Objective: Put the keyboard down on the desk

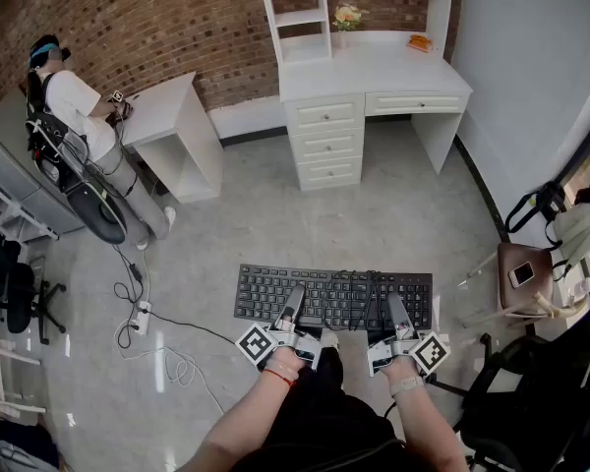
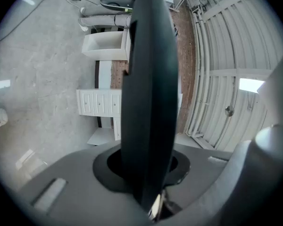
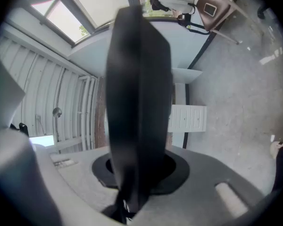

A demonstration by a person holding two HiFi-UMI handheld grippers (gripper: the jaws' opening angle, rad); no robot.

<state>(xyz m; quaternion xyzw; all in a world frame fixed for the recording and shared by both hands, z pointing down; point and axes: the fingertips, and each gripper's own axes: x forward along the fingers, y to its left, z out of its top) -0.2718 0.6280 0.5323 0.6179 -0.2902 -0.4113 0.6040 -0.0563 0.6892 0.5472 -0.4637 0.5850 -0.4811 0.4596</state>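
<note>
Both the left gripper (image 1: pixel 293 311) and the right gripper (image 1: pixel 398 315) clamp the near edge of the keyboard (image 1: pixel 336 291), keeping it level, well apart from the white table (image 1: pixel 374 67).

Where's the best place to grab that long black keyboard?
Its near long edge, coming from that side, one pinch on each half. The keyboard is wide, thin and flat, so the left tool and right tool pinching apart should keep it level.

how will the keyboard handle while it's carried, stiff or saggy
Probably stiff: the keyboard looks straight between the left tongs and right tongs. Likely light, since it is thin. Gripped only at its near edge, it may tip forward.
</note>
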